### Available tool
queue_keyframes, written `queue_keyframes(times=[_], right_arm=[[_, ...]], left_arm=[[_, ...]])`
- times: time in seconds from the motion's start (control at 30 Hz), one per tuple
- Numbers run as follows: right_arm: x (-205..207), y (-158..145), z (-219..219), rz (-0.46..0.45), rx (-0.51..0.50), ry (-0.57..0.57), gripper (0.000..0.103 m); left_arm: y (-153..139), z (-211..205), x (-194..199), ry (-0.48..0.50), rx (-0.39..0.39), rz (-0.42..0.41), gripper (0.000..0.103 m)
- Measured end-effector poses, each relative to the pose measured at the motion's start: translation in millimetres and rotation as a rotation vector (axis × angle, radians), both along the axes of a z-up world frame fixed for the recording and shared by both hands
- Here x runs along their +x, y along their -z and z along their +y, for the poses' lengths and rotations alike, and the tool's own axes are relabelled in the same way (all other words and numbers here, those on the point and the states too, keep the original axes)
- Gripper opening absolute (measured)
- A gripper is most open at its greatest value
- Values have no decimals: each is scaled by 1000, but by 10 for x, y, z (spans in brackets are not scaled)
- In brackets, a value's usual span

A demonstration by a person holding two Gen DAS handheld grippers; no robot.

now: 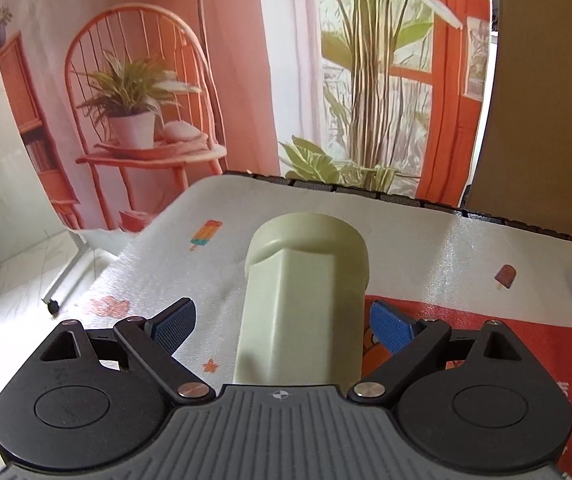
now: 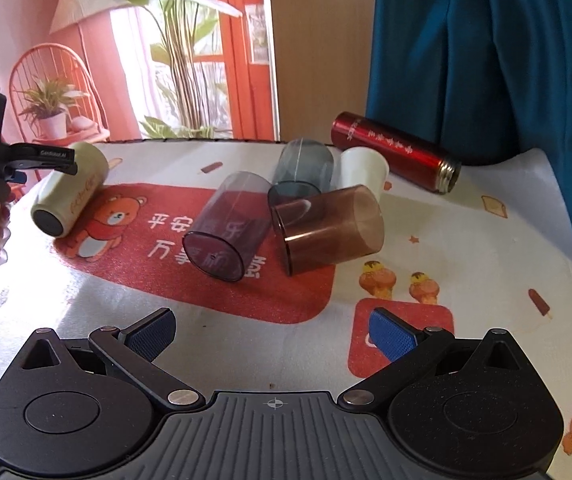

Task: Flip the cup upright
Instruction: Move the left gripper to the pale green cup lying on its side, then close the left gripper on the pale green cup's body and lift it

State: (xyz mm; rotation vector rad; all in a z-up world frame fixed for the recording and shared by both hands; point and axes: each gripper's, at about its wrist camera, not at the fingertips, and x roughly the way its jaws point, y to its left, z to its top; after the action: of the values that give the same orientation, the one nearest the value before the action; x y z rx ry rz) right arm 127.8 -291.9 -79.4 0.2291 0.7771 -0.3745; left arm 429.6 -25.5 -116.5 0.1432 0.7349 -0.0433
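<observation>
A pale green cup (image 1: 305,296) lies on its side on the table, between the fingers of my left gripper (image 1: 282,326). The left jaws stand wide open on either side of it, pads apart from its walls. In the right wrist view the same cup (image 2: 68,194) lies at the table's left edge with its dark base toward the camera, and the left gripper (image 2: 46,160) reaches over it. My right gripper (image 2: 272,334) is open and empty, low over the front of the table.
Several other cups lie on their sides mid-table: a purple one (image 2: 226,226), a brown one (image 2: 327,230), a grey-blue one (image 2: 301,172) and a white one (image 2: 363,172). A red flask (image 2: 395,152) lies at the back. The tablecloth (image 2: 465,248) covers the table.
</observation>
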Motion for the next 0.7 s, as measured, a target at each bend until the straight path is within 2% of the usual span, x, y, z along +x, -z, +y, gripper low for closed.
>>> queue_keyframes(times=[0.13,0.23,0.3,0.33,0.4,0.57,0.7], right_arm=[[58,89,-11,15,11,-4,103],[111,134,-7,30,17,-7,103],[137,161,-2,40,21,-10,103],[146,167,3,44,20,-12,103],[154,161,17,47,11,-17,103],[110,122,35,36,12,-15,103],[55,103,86,32,28,-24,103]], left_arm=[[137,24,169,12,-13,36,98],[251,30,262,30,-19,98,98],[328,59,290,45,-44,132,91],[338,70,270,49,-57,131,79],[341,68,198,24,-59,126,79],[325,30,-55,41,-58,156,79],[303,-54,-463,58,-49,185,79]])
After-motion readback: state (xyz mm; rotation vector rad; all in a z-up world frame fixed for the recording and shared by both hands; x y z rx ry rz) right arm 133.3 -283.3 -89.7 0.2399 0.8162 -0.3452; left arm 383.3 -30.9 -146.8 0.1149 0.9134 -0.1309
